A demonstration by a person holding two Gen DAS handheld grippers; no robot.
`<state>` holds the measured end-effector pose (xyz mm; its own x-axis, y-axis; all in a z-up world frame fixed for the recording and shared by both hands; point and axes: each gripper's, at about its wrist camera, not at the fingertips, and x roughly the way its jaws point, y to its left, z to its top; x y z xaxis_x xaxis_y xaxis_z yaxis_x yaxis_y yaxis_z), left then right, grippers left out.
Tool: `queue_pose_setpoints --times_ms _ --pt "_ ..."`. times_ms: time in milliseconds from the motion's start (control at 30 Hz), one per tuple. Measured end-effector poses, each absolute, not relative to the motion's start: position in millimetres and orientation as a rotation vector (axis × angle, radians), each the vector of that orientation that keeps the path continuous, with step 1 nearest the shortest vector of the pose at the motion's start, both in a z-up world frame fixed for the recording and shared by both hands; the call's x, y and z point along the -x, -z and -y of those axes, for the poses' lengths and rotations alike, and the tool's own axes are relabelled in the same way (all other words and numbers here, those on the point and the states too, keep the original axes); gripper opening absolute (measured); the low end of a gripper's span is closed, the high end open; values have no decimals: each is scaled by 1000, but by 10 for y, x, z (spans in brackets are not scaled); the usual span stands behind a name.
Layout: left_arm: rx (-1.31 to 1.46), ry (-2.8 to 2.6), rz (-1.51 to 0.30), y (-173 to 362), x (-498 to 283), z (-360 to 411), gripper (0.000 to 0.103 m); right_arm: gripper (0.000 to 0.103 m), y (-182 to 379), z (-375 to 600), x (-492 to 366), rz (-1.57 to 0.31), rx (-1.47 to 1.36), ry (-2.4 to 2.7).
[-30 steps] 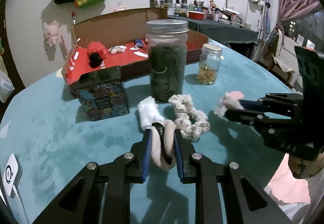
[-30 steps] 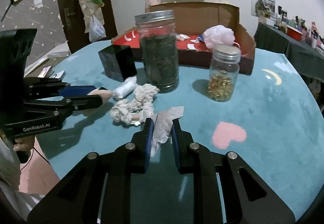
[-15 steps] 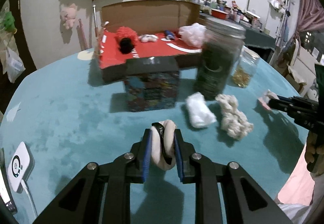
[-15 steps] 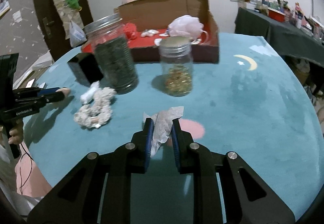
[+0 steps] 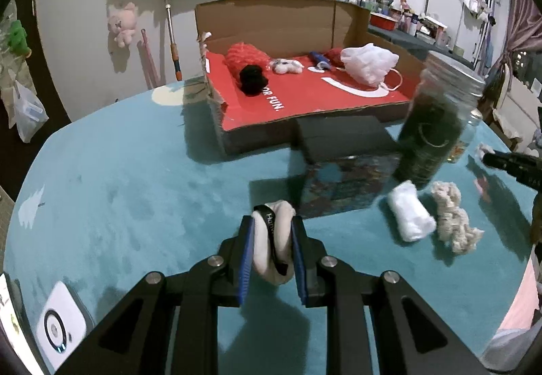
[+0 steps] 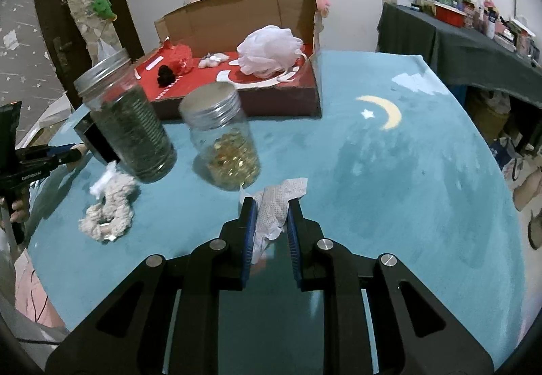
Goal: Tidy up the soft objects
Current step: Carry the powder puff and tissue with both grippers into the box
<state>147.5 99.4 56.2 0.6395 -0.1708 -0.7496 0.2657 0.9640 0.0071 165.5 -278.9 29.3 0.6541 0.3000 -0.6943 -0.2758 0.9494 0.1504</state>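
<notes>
My left gripper (image 5: 272,236) is shut on a rolled cream sock with a black band (image 5: 276,239), held above the teal table (image 5: 118,171). My right gripper (image 6: 270,219) is shut on a crumpled white wipe (image 6: 274,205). A cardboard box with a red floor (image 5: 305,94) holds a red pom (image 5: 244,58), a black pom (image 5: 252,80), a white mesh puff (image 5: 367,63) and small bits. On the table lie a white rolled cloth (image 5: 410,215) and a cream scrunchie (image 5: 452,215). In the right wrist view the scrunchie (image 6: 108,209) lies left of the jars.
A tall dark-filled jar (image 5: 437,124), a small jar of yellow bits (image 6: 223,141) and a patterned black box (image 5: 342,171) stand before the cardboard box. A white device (image 5: 59,331) lies at the table's near left edge. A cluttered side table (image 6: 474,36) stands at the right.
Both grippers have risen and swung toward the cardboard box, each still gripping its item. The box looms larger in both views; the loose cloth and scrunchie have not moved.
</notes>
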Motion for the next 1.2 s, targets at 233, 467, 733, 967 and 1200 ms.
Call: queue_pose_setpoints --times_ms 233,467,733,967,1200 --pt "-162 276 -813 -648 -1689 -1080 23 17 -362 2832 -1914 -783 34 -362" --pt "-206 321 -791 -747 -1851 -1063 23 18 -419 2807 -2149 -783 97 -402" --pt "-230 371 -775 -923 -2029 -1009 23 18 -560 2746 -2283 -762 145 -435" --pt "-238 394 -767 -1046 -2215 -921 23 18 -731 2712 -2470 -748 138 -467" --pt "-211 405 -838 -1043 -2560 -770 23 18 -864 2545 -2810 -776 118 -498"
